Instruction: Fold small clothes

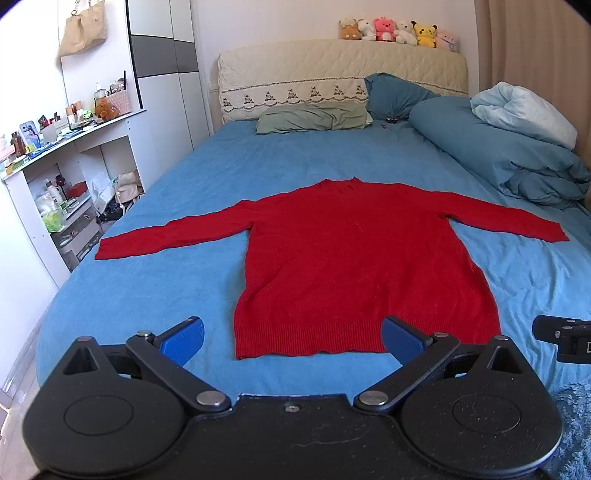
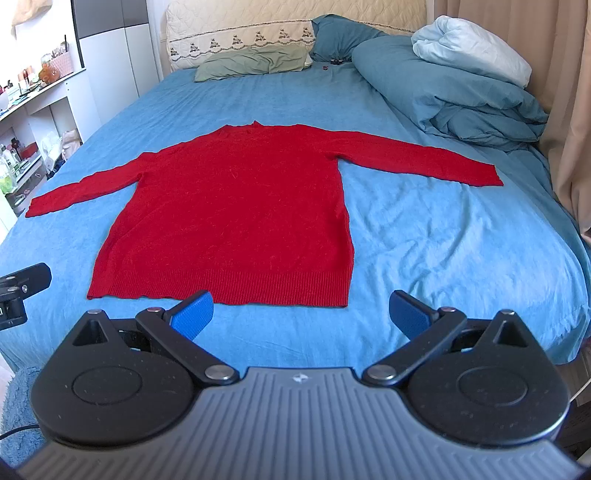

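A red sweater [image 1: 347,266] lies flat on the blue bed [image 1: 184,177], front down or up I cannot tell, both sleeves spread out to the sides, hem toward the cameras and collar toward the headboard [image 1: 332,74].

The left wrist view takes in a row of plush toys [image 1: 399,31] along the top of the headboard and a tote bag [image 1: 83,27] hanging on the wall; the right wrist view cuts both off. That left view also shows more of the shelf [image 1: 70,129] crowded with bottles and small items. The right wrist view gives more of the beige curtain [image 2: 569,110] at the far side, and a fuller look at the piled duvet [image 2: 461,81] with a pale blanket [image 2: 469,48] on top. Each view catches a black corner of the other tool at its edge.

Left gripper [image 1: 293,338]: jaws spread wide apart, nothing between them, blue pads [image 1: 183,339] just short of the hem, lined up with its left half. Whether the right-hand pad touches the cloth, I cannot tell.

Right gripper [image 2: 301,315]: also spread wide, empty, its near pad overlapping the hem line in view, the other pad over bare sheet beside the sweater's right corner.

A green pillow [image 2: 255,61] lies at the head of the bed.
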`<action>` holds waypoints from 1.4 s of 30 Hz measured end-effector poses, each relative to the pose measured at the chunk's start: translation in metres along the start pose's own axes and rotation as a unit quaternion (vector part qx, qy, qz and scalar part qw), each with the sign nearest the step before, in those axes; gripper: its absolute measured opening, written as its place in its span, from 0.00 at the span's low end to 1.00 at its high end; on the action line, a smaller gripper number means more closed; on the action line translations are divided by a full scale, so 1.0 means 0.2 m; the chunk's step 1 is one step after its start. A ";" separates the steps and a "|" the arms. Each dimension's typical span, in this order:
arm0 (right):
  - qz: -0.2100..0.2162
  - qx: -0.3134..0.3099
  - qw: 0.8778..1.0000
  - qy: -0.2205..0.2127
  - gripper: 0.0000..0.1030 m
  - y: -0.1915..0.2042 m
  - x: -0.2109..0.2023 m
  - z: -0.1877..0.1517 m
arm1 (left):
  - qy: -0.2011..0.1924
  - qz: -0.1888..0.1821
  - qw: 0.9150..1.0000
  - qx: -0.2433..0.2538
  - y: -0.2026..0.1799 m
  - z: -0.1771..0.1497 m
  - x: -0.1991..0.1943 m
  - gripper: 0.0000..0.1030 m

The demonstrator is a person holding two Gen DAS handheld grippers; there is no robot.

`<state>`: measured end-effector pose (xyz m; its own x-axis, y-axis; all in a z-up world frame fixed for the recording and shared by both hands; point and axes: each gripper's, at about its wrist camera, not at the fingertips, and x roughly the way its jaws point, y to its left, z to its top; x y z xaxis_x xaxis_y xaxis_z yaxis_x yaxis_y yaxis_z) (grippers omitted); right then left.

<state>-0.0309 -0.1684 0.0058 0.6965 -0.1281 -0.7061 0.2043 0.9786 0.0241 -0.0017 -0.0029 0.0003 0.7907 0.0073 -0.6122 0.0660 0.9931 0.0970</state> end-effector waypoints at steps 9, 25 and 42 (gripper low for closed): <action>0.000 -0.002 1.000 -0.002 1.00 0.01 -0.01 -0.01 | -0.002 -0.001 1.000 -0.003 0.01 0.00 -0.01 1.00; 0.000 -0.003 1.000 -0.005 1.00 0.01 -0.01 -0.01 | -0.007 -0.001 1.000 -0.003 0.02 0.01 -0.03 1.00; 0.002 -0.001 1.000 -0.007 1.00 0.02 -0.02 0.00 | -0.010 -0.002 1.000 -0.003 0.01 0.01 -0.05 1.00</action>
<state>-0.0326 -0.1637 0.0093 0.7066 -0.1255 -0.6964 0.1993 0.9796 0.0257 -0.0078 -0.0005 0.0080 0.8021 0.0010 -0.5972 0.0659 0.9937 0.0902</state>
